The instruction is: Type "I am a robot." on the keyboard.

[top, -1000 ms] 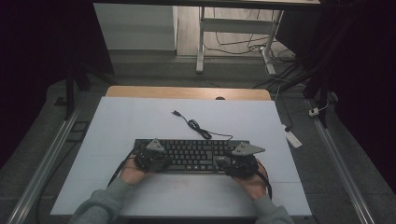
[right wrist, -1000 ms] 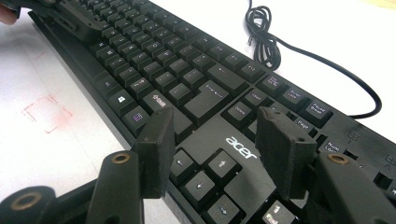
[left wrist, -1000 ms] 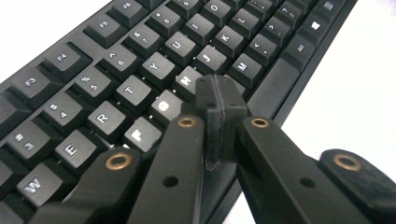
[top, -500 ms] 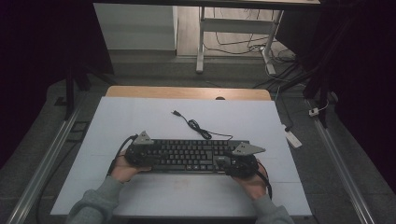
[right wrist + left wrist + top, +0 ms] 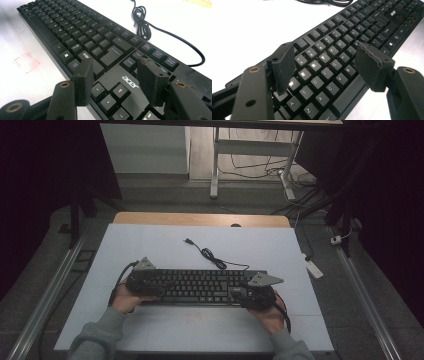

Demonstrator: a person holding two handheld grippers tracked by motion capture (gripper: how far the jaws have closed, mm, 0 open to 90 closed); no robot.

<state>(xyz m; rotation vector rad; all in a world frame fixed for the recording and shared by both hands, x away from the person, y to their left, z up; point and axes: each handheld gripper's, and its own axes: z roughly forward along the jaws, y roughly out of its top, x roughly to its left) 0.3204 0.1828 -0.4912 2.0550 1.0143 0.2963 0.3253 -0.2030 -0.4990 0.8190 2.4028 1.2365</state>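
A black Acer keyboard (image 5: 200,286) lies across the white table cover (image 5: 150,245) near the front. Its black cable (image 5: 212,257) curls away toward the back and ends in a loose plug. My left gripper (image 5: 142,279) is at the keyboard's left end. In the left gripper view its jaws have just been opening; they stand wide apart over the letter keys (image 5: 322,72), pressing on nothing. My right gripper (image 5: 252,292) is at the right end, and its pads (image 5: 83,80) stand apart over the arrow keys (image 5: 110,93). The coiled cable (image 5: 141,22) lies beyond.
Faint red square marks (image 5: 26,62) lie on the cover in front of the keyboard. A wooden table edge (image 5: 200,219) runs along the back. A white power strip (image 5: 314,268) lies on the floor to the right, and metal rails (image 5: 45,295) flank the table.
My left gripper has slid left along the keyboard to its left end and lifted slightly, and its jaws have opened. The right gripper has stayed put.
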